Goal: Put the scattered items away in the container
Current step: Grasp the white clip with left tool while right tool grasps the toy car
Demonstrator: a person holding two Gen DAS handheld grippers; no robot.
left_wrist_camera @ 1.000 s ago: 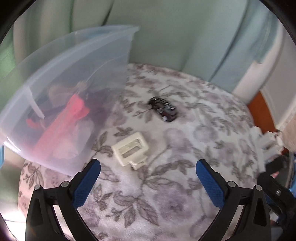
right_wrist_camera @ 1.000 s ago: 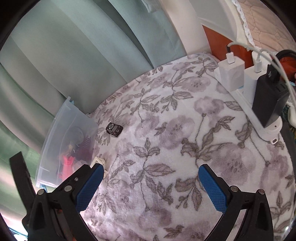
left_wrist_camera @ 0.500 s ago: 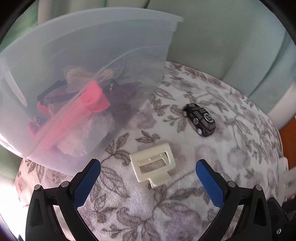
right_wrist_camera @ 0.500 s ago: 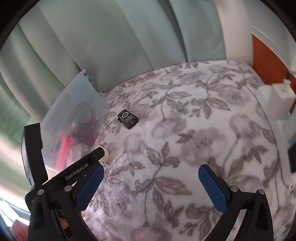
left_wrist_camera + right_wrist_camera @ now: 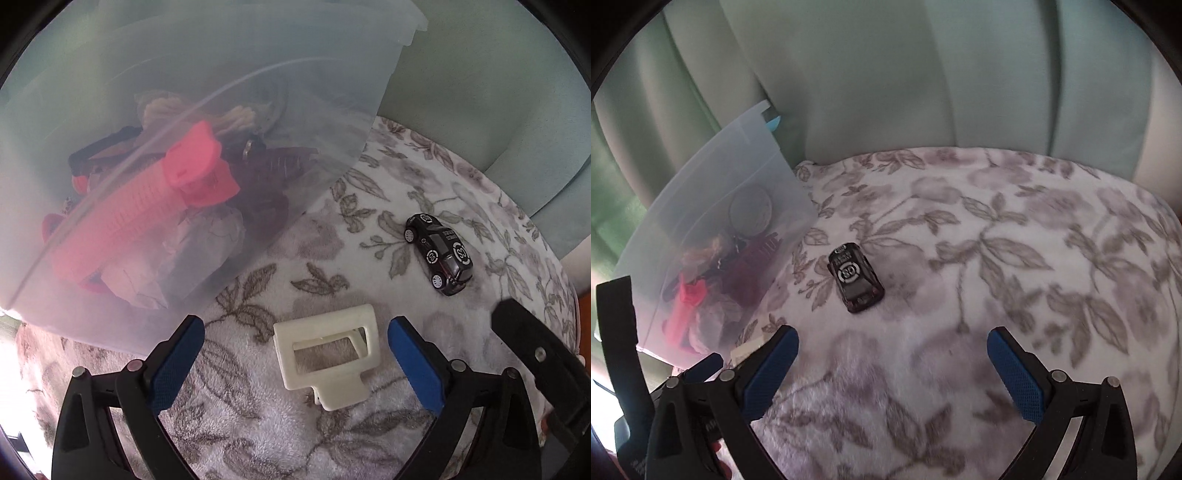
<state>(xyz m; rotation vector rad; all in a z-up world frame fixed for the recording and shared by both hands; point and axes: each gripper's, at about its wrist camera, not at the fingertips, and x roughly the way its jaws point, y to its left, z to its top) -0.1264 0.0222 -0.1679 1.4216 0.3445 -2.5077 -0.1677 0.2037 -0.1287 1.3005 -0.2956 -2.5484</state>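
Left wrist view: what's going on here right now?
The left gripper straddles a cream hair claw clip on the floral blanket, its jaws closing but not yet touching it. The right gripper hangs open short of the black toy car. The clear container beside them already holds several items.

Two wrist views angled down, sharing toy car, container

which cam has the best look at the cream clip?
Left wrist: the cream clip lies whole and sharp between the left gripper's closing jaws, untouched. Right wrist shows only a sliver behind a finger.
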